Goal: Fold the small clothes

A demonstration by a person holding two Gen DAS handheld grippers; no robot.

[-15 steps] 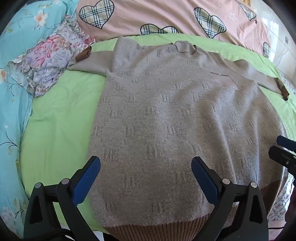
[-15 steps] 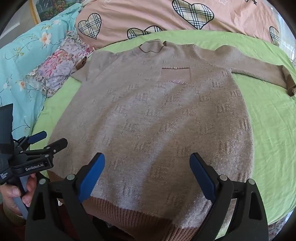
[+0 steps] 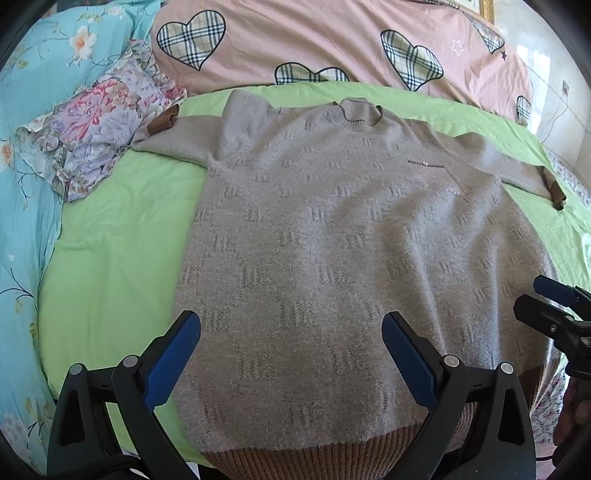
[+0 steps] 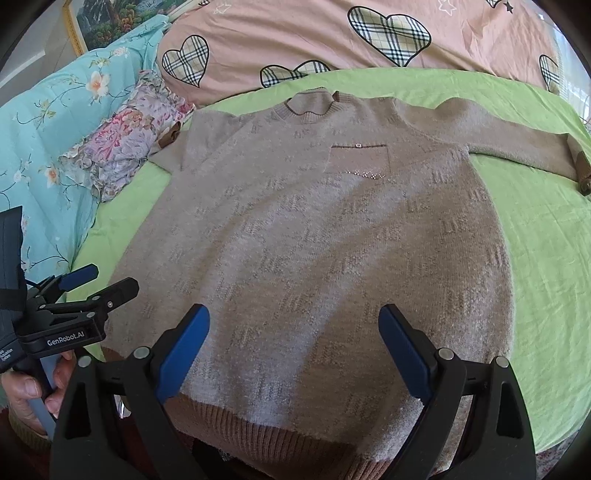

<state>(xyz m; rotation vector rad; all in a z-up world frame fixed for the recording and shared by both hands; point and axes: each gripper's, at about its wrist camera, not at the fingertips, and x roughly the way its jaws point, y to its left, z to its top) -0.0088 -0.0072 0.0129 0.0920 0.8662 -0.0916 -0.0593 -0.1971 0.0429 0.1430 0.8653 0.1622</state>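
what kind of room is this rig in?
Most likely a bedroom at home, with the work done on a bed: a green sheet under the sweater, a pink quilt with plaid hearts behind it, and a floral pillow beside it.

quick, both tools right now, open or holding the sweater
Left tool: open, holding nothing, above the sweater.
Right tool: open, holding nothing.

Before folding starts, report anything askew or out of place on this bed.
Little stands out. The sweater lies flat, front up, sleeves spread. Only its left cuff strays off the green sheet onto the floral cloth. Both grippers hover open.
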